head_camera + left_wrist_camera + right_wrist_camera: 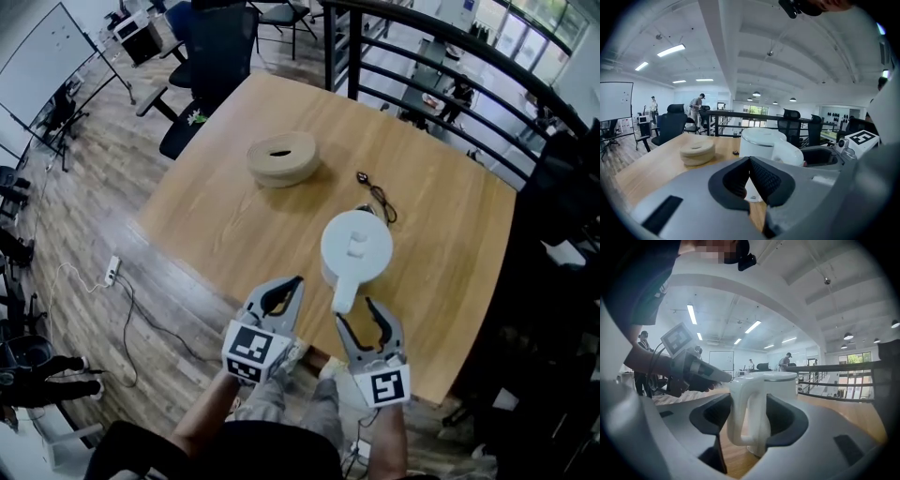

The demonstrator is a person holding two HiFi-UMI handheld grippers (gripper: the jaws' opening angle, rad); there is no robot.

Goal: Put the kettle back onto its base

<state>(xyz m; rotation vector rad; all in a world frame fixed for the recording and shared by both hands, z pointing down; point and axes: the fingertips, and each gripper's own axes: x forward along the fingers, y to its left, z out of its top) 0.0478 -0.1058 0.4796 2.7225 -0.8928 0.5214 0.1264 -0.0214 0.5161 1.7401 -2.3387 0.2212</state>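
I'm watching my two grippers at the bottom centre of the head view. The left gripper (289, 286) is keeping its jaws pressed together on nothing. The right gripper (356, 314) is holding its jaws apart around the handle (344, 295) of the one white kettle (356, 246), which is standing mid-table (450, 281). One black cord (379, 200) is trailing just above it. One tan disc (281, 159) is lying well apart, toward the upper left. One black chair (217, 47) and one railing (441, 80) are bordering the top.
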